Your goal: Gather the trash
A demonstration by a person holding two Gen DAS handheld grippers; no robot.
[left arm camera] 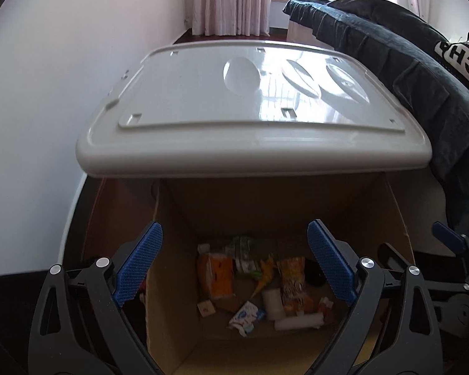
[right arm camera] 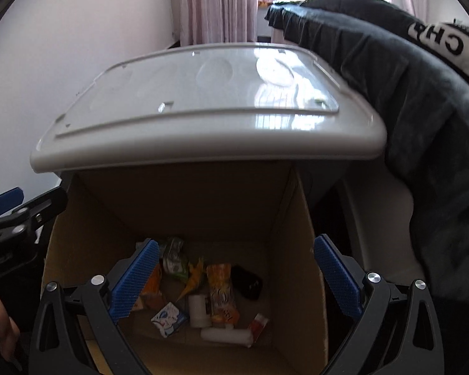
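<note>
An open cardboard box [left arm camera: 344, 206] stands below both grippers; its wall also shows in the right wrist view [right arm camera: 178, 206]. At its bottom lies trash: orange snack wrappers [left arm camera: 217, 276] [right arm camera: 222, 293], a white and blue packet [left arm camera: 245, 314] [right arm camera: 168, 317], white rolls [left arm camera: 298, 320] [right arm camera: 226, 334], a green wrapper [left arm camera: 242, 245] [right arm camera: 173, 254] and a black item [right arm camera: 248, 284]. My left gripper [left arm camera: 234, 262] is open and empty above the box. My right gripper [right arm camera: 234, 276] is open and empty above it too.
A grey plastic table top [left arm camera: 250, 106] [right arm camera: 203, 109] stands just behind the box. A dark blanket [left arm camera: 422, 72] [right arm camera: 406, 93] hangs at the right. A white wall [left arm camera: 62, 62] is on the left, with pink curtains [left arm camera: 231, 0] at the back.
</note>
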